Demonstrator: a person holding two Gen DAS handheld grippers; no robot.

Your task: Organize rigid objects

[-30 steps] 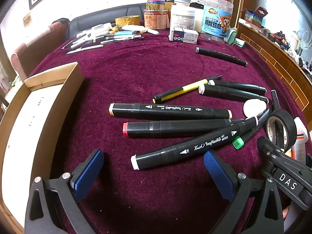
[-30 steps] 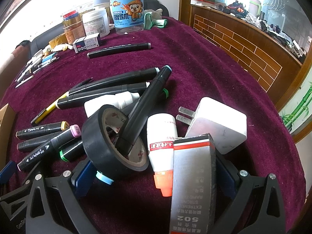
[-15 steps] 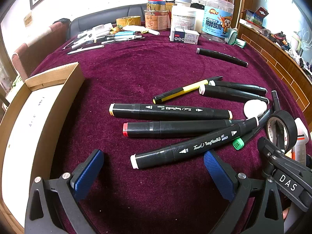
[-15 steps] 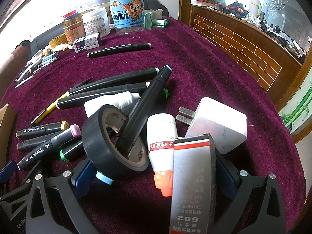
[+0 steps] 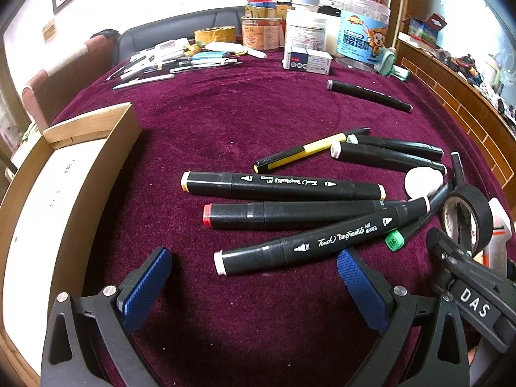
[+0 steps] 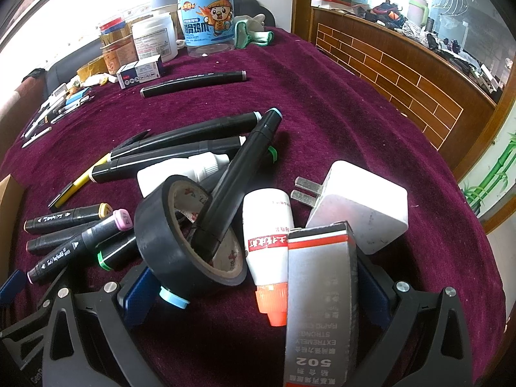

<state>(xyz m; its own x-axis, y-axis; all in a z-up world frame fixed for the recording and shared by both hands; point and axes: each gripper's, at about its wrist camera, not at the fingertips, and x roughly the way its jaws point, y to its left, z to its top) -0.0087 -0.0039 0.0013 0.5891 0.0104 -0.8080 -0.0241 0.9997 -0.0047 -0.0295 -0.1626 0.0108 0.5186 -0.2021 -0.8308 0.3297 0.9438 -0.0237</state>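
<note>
Bright daylight from the far side, blown out to white behind the jars (image 5: 362, 22) in both views. Soft, short shadows under the markers (image 5: 283, 187) on the maroon cloth (image 5: 225, 122). Strong fisheye bending and dark vignetting at the corners. Sharp mid-field; slightly soft far clutter. Mild glare on the white charger (image 6: 361, 206) and the black tape roll (image 6: 154, 225).
</note>
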